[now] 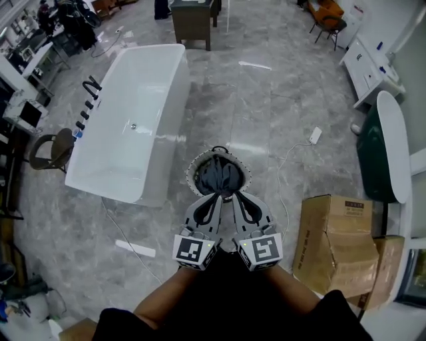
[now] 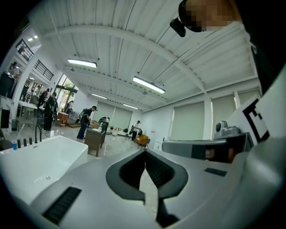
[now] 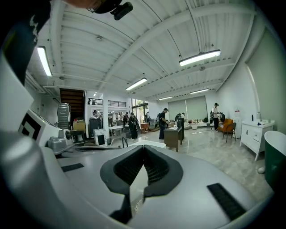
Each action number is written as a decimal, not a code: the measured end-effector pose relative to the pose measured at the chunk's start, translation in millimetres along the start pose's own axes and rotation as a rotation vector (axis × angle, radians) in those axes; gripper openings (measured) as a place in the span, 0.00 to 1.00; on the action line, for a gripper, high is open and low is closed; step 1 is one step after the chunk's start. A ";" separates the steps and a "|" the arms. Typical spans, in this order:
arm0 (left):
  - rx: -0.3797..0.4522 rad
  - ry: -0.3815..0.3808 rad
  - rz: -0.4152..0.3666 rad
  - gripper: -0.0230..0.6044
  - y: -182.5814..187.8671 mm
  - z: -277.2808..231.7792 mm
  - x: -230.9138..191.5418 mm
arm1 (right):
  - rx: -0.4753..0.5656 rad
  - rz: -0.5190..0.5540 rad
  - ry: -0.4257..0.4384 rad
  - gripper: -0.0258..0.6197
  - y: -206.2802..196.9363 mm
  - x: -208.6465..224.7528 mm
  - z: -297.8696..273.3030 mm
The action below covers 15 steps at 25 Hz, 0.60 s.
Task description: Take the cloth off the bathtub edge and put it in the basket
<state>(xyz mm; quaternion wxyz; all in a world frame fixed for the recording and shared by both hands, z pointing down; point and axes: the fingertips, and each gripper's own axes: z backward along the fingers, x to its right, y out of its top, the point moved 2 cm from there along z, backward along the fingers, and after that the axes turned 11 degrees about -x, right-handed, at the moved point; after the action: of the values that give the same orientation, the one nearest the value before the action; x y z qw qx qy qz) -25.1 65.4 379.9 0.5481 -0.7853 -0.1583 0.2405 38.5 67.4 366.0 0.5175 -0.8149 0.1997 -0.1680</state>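
The dark grey cloth [image 1: 219, 176] lies bunched inside the round basket [image 1: 192, 174] with a white frilled rim, on the floor right of the white bathtub [image 1: 172, 100]. No cloth shows on the bathtub's edge. Both grippers are held side by side close to the person's body, just on the near side of the basket. My left gripper [image 1: 216, 197] is shut with nothing between its jaws, and so is my right gripper [image 1: 234, 196]. In the left gripper view the jaws [image 2: 145, 154] meet and point level across the room, past the bathtub [image 2: 40, 161]. The right gripper view shows the same closed jaws [image 3: 143, 150].
Cardboard boxes [image 1: 336, 240] stand to the right, beside a dark green tub with a white rim [image 1: 389, 143]. A white cable and power strip [image 1: 315, 136] lie on the marble floor. A brown chair [image 1: 53, 150] sits left of the bathtub, a dark cabinet [image 1: 193, 20] beyond it. People stand far off.
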 end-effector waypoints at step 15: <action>0.041 0.053 -0.029 0.06 -33.3 11.7 128.7 | 0.022 -0.010 0.022 0.09 -47.7 42.1 109.9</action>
<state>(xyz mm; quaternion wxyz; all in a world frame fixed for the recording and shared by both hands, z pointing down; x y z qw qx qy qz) 76.3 152.1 381.5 0.5714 -0.7778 -0.1500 0.2147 134.9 150.0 367.5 0.5236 -0.8081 0.1994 -0.1816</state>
